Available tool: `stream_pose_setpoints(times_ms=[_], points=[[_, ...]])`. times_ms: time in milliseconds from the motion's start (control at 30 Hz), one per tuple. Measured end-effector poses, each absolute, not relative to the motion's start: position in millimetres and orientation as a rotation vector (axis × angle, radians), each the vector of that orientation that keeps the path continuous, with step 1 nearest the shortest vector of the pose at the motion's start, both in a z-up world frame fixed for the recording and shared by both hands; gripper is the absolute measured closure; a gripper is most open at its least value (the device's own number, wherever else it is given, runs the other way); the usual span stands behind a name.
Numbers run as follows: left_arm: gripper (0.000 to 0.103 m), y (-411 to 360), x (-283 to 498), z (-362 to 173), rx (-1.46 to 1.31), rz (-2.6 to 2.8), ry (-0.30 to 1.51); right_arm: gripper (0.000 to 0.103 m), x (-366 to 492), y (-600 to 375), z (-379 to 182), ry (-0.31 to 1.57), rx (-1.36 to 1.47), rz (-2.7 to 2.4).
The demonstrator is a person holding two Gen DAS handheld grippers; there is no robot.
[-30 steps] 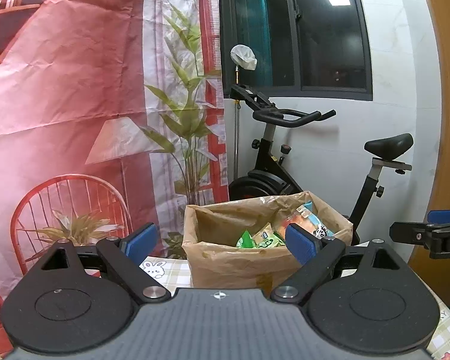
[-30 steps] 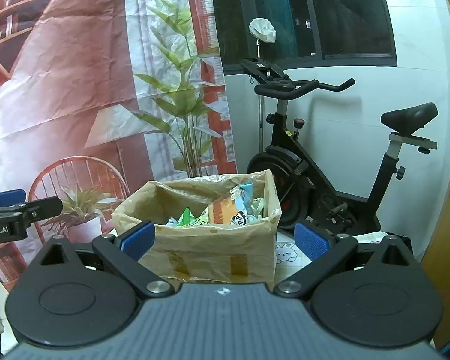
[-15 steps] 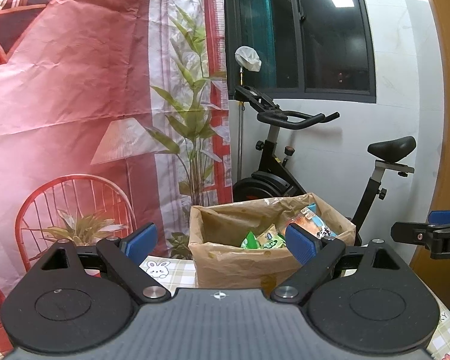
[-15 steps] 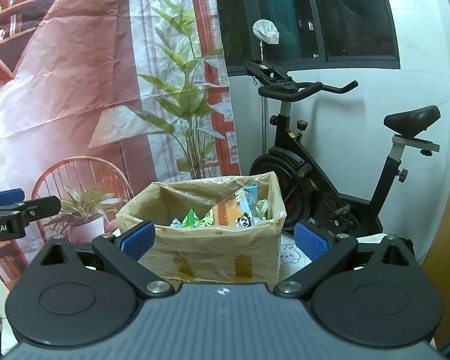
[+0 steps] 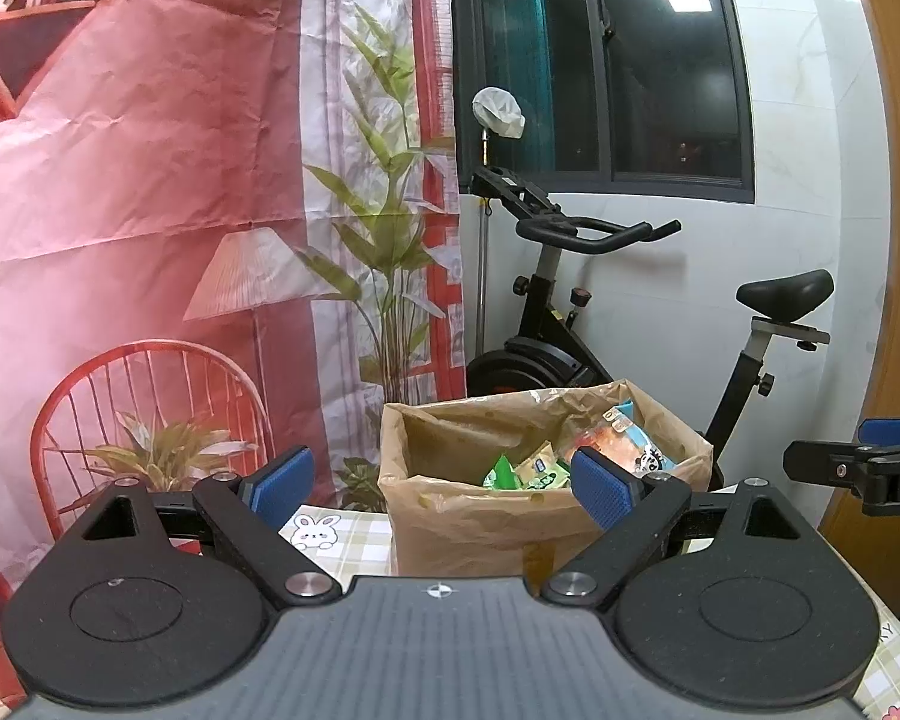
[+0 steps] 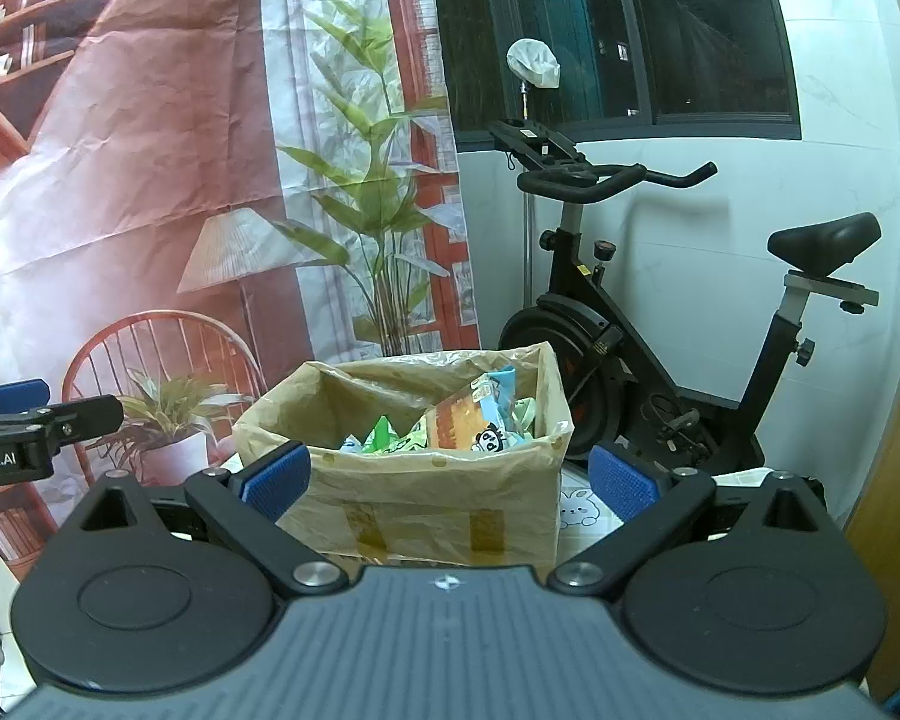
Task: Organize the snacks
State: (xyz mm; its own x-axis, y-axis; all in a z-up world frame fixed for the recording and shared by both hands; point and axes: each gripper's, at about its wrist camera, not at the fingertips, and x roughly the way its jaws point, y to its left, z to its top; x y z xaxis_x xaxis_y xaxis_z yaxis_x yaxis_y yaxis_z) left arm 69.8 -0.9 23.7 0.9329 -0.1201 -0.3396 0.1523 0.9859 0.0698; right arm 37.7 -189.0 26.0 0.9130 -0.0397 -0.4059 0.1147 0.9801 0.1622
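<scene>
Left wrist view: my left fingers (image 5: pixel 441 483) are spread wide, holding nothing, before the brown paper bag (image 5: pixel 480 525) of snack packets (image 5: pixel 627 450) on the desk (image 5: pixel 354 540). My right fingers (image 6: pixel 450 480) likewise gape empty.

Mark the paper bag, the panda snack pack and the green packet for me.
paper bag (image 6: pixel 426 501), right wrist view, front wall.
panda snack pack (image 6: pixel 465 423), right wrist view, orange face.
green packet (image 5: pixel 500 473), left wrist view, upper corner.

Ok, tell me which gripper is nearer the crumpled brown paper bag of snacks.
Neither clearly. The left gripper sits left of the brown paper bag; the right gripper faces it squarely.
</scene>
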Motion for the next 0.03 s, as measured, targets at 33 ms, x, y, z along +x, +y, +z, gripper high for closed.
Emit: stream_pose_setpoints(times_ms=[33], points=[[0.009, -0.6, 69.9, 23.4, 0.094, -0.138, 0.343, 0.002, 37.6, -189.0, 26.0, 0.414, 0.185, -0.080]])
